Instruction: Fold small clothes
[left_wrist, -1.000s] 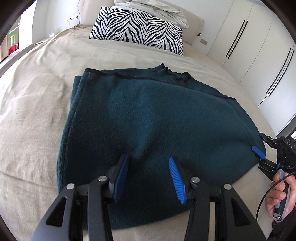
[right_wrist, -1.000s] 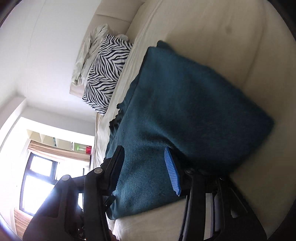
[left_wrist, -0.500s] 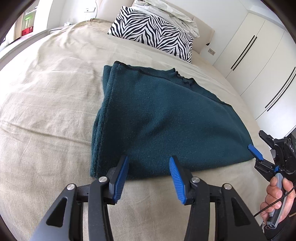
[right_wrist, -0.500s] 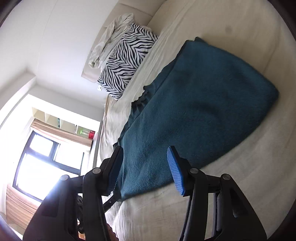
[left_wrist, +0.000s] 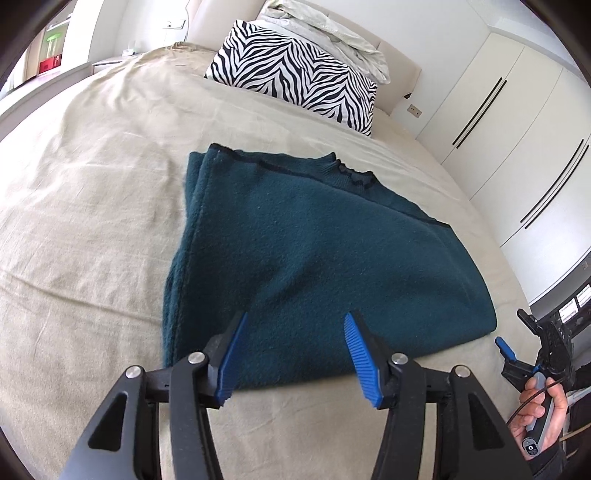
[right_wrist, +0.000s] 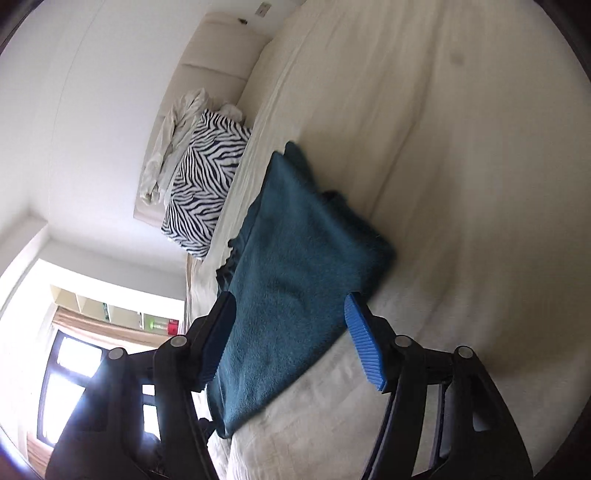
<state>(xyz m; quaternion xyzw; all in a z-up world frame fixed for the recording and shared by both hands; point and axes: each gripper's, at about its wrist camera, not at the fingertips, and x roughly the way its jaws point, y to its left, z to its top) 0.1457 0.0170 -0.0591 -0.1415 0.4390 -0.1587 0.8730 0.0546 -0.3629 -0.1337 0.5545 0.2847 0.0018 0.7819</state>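
A dark teal fleece garment (left_wrist: 317, 254) lies folded flat on the beige bed (left_wrist: 92, 206). My left gripper (left_wrist: 295, 354) is open and empty, raised just above the garment's near edge. My right gripper (right_wrist: 291, 339) is open and empty, rolled sideways, over the garment (right_wrist: 295, 273) at its right end. The right gripper also shows in the left wrist view (left_wrist: 517, 350), off the garment's right corner, held by a hand.
A zebra-print pillow (left_wrist: 295, 77) leans on the headboard with a crumpled pale cloth (left_wrist: 325, 26) above it. White wardrobe doors (left_wrist: 517, 122) stand to the right of the bed. A window (right_wrist: 74, 373) is to the bed's far side.
Both grippers have pulled back and up from the garment. The right gripper, which had cloth between its fingers a second ago, has let go. The garment lies still.
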